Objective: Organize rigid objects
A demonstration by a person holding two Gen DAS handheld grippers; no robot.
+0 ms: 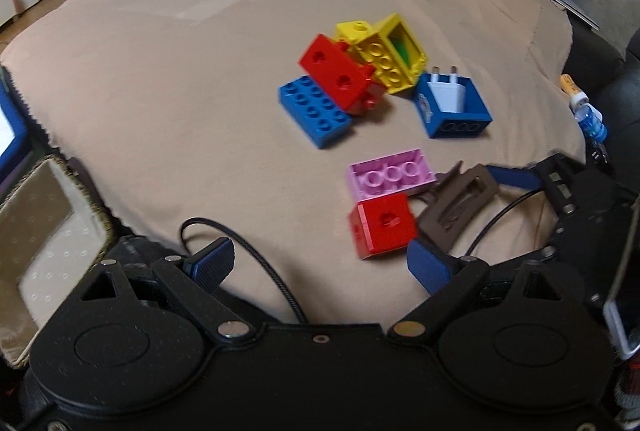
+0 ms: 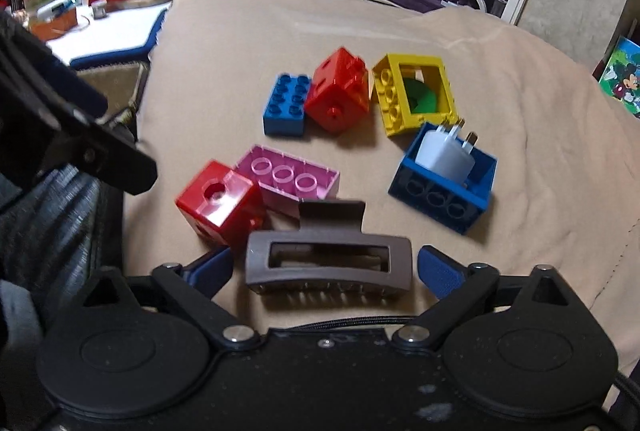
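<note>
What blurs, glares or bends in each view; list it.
Left wrist view: the red cube and brown hair clip are motion-smeared, and the frame edges bow from fisheye. Right wrist view: glare on the red cube, blur on the dark arm at left, soft shadows under the bricks.

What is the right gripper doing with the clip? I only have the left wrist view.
Observer: The right gripper is open; the clip lies between its fingers with a gap on each side.
Operator: Which way do the clip's teeth face?
Observer: Toward the gripper body; its lever points at the pink brick.
Operator: What is inside the yellow frame?
Observer: A curved green piece, seen through the frame's opening.
</note>
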